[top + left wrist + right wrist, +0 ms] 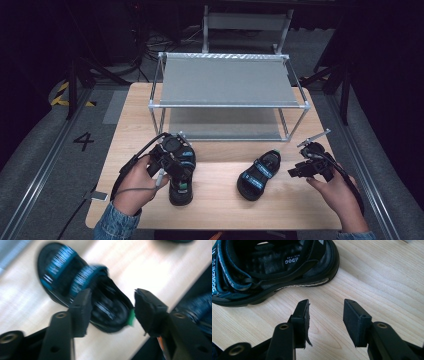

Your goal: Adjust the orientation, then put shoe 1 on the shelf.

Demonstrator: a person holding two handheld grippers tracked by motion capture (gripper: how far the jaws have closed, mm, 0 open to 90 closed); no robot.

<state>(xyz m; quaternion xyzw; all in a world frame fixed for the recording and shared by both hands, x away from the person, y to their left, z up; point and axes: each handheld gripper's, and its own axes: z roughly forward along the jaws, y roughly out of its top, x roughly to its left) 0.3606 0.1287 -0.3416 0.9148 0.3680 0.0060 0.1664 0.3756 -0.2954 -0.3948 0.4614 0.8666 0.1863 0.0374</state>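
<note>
Sandal (274,272) w/ "DOG" on strap, near right gripper (325,312).

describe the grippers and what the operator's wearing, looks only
Both the left gripper and right gripper are black, with blocky rectangular pads and brass-ringed screw holes on the arms. A black cable loops from the left one. Blue denim sleeves at both wrists.
</note>
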